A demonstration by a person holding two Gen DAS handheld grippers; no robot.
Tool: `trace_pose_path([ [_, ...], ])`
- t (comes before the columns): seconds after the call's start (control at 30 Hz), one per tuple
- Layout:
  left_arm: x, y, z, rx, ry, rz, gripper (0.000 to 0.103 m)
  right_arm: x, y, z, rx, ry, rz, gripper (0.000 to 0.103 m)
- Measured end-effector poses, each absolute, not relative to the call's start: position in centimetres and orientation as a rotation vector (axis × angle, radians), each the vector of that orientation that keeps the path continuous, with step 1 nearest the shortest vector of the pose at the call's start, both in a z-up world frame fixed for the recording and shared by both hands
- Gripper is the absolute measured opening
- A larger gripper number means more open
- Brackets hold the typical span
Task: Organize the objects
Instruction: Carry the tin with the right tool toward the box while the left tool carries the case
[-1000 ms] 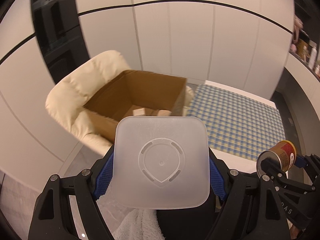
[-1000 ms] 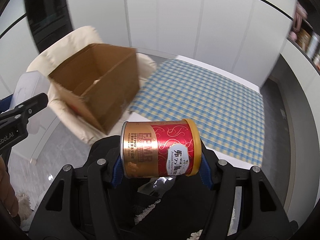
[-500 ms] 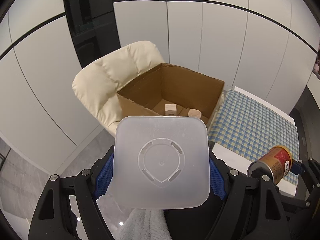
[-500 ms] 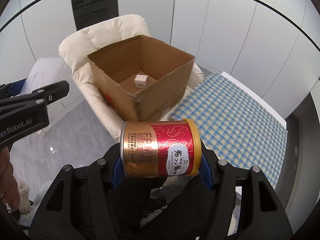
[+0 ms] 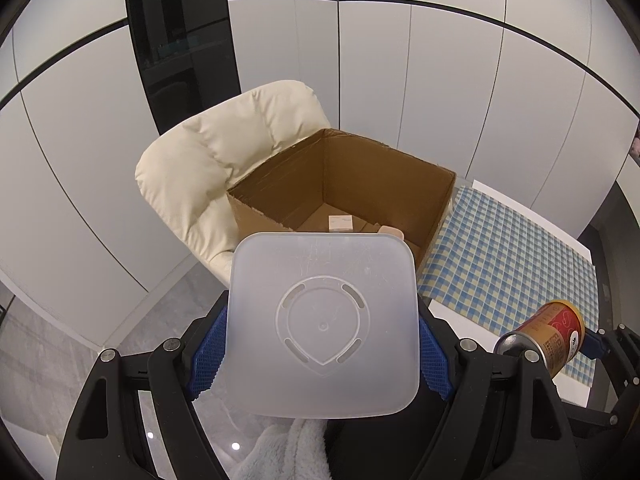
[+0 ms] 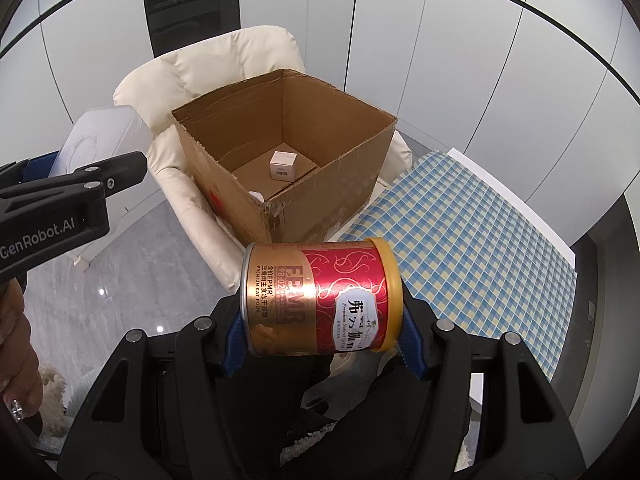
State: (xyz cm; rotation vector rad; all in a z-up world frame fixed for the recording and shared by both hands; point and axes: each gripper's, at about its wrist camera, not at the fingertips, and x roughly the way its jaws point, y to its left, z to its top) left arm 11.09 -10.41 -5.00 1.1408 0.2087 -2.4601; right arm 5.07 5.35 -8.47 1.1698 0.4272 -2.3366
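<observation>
On the left, my left gripper (image 5: 323, 328) pinches a translucent plastic container (image 5: 324, 324) by its side walls, flat base facing me. Ahead and below both grippers sits the open cardboard box (image 6: 280, 160) on a cream armchair (image 5: 224, 152), a small white carton (image 6: 283, 164) on its floor. On the right, my right gripper (image 6: 320, 300) clamps the cat food can (image 6: 320, 296), long axis crosswise between the pads. I judge both equally near the box's near rim.

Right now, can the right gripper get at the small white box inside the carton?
Probably not. The right gripper is shut on the cat food can, so its fingers are occupied. The way itself is free: the carton is open-topped and the small white box lies uncovered on its floor.
</observation>
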Motion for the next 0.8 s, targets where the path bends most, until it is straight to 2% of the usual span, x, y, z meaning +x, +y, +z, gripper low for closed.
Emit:
trace_pose_path([
  [0.47, 3.8, -14.7, -5.2, 1.105, 0.272, -2.407, 0.081, -2.1, 1.6, -7.5, 1.141, 0.414, -2.362, 0.064],
  [0.8, -1.5, -18.6, -7.9, 1.164, 0.323, -2.340, 0.081, -8.3, -3.1, -9.0, 1.148, 0.420, -2.343, 0.064],
])
